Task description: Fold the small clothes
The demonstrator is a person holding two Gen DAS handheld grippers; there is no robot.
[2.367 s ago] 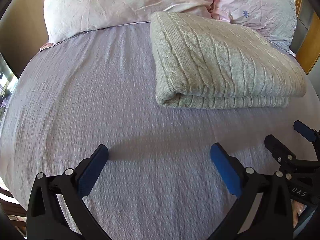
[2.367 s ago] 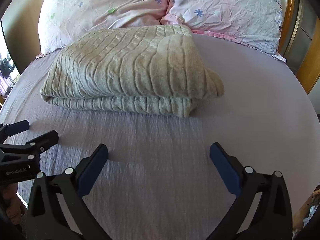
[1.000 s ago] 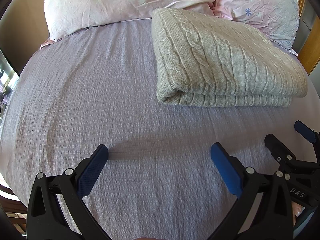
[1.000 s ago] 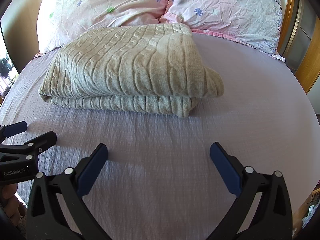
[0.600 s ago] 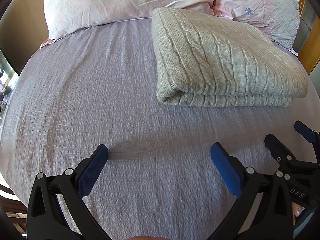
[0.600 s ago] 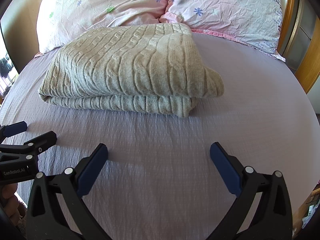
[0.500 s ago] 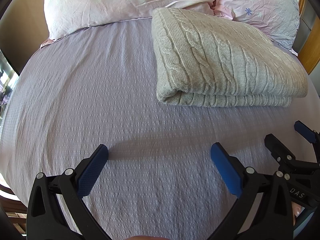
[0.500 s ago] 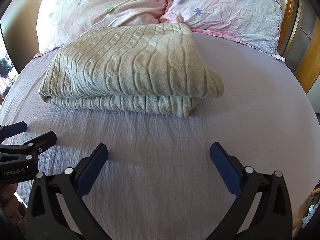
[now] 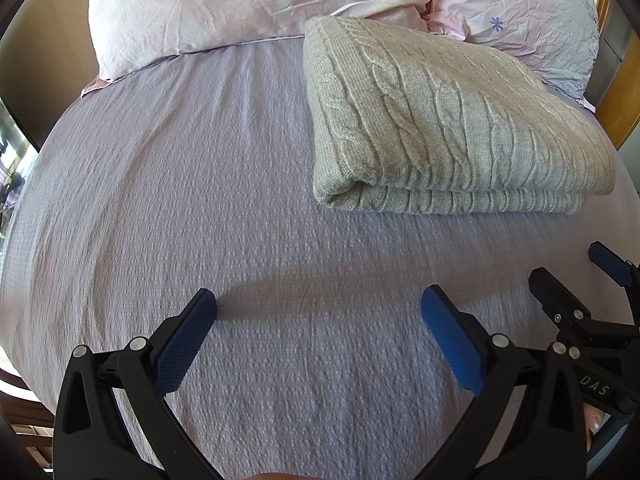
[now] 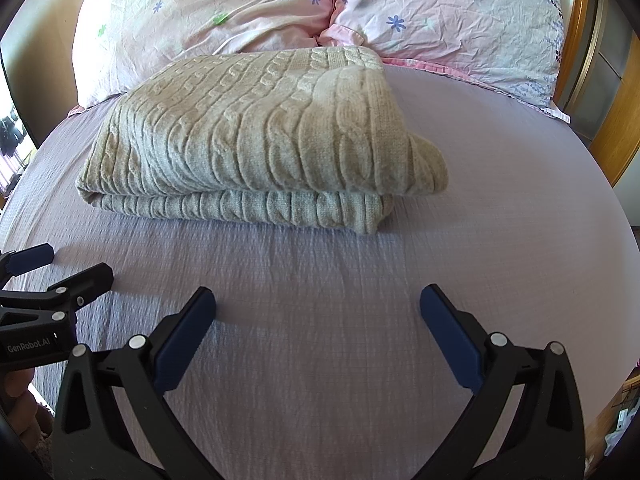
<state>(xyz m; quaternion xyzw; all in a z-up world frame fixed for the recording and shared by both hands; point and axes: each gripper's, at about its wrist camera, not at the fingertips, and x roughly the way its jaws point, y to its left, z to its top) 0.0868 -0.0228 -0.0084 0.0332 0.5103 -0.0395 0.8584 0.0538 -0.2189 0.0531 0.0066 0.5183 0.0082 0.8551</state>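
Note:
A beige cable-knit sweater [image 9: 448,120] lies folded in a thick rectangle on the lilac bed sheet [image 9: 180,200]; it also shows in the right wrist view [image 10: 260,136]. My left gripper [image 9: 319,300] is open and empty, low over the sheet, short of the sweater's near left corner. My right gripper [image 10: 318,300] is open and empty, over the sheet in front of the sweater's near edge. The right gripper shows at the right edge of the left wrist view [image 9: 568,280], and the left gripper at the left edge of the right wrist view [image 10: 60,264].
Two pink floral pillows [image 10: 208,16] [image 10: 452,16] lie behind the sweater at the head of the bed. A wooden bed frame [image 10: 612,152] runs along the right side. The sheet drops off at the bed's left edge [image 9: 16,240].
Both views have shifted very slightly; the sweater sits a touch lower in frame than 2.4 s ago. Both grippers stay open and empty.

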